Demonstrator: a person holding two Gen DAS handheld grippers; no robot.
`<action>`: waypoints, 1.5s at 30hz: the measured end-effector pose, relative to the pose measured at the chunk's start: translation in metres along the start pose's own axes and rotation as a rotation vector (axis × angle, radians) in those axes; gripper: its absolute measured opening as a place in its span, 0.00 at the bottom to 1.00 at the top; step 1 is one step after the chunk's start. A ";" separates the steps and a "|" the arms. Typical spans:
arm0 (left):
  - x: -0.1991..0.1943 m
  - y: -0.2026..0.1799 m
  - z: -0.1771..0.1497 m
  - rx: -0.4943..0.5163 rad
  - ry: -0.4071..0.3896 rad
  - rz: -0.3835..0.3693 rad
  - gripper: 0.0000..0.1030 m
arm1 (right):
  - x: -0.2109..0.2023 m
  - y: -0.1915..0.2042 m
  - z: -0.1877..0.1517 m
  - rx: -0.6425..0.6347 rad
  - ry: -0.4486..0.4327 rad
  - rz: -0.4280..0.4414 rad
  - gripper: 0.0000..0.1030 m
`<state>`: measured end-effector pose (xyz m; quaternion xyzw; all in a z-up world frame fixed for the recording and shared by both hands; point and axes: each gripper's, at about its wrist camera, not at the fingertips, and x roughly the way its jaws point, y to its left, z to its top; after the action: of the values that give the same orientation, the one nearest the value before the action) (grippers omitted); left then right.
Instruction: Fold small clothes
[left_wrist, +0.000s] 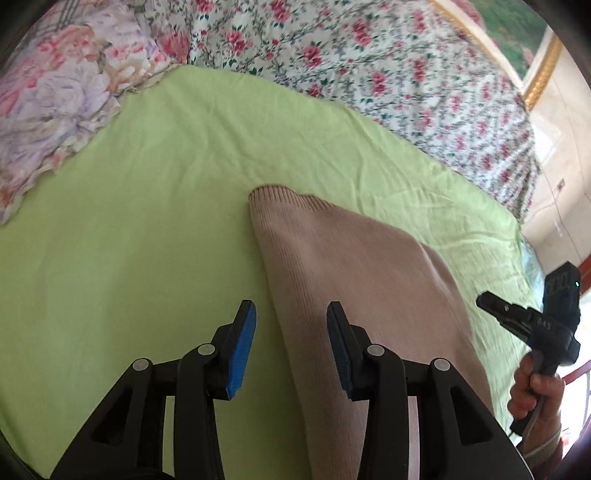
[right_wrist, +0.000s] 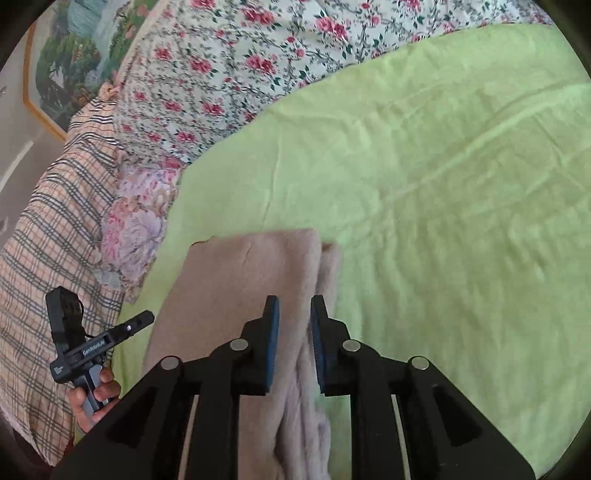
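Two grippers hover over your folded beige knit garment (left_wrist: 354, 273) on the green sheet (left_wrist: 147, 206): left gripper (left_wrist: 291, 314) spread, right gripper (right_wrist: 294, 306) narrowly parted, neither pinching.

dusty pink ribbed knit garment (left_wrist: 332, 258) under black left claw (left_wrist: 291, 325) with blue pads (left_wrist: 242, 350). lime green bed sheet (left_wrist: 147, 221) around. beyond: white quilt (left_wrist: 369, 55) with red roses. left of right claw (right_wrist: 294, 325): beige plaid pillow (right_wrist: 48, 236).
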<state>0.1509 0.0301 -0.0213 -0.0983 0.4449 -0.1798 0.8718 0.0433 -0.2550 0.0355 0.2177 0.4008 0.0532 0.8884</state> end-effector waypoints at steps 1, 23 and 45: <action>-0.012 -0.004 -0.015 0.016 0.000 -0.006 0.44 | -0.008 0.002 -0.010 -0.005 0.002 0.009 0.19; -0.045 -0.051 -0.172 0.245 -0.007 0.111 0.66 | -0.027 0.013 -0.122 0.008 0.101 0.089 0.08; -0.037 -0.032 -0.163 0.004 0.096 0.043 0.10 | -0.028 0.016 -0.118 -0.187 0.079 -0.140 0.06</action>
<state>-0.0085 0.0137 -0.0790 -0.0785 0.4879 -0.1666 0.8533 -0.0617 -0.2073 -0.0071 0.1031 0.4432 0.0367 0.8897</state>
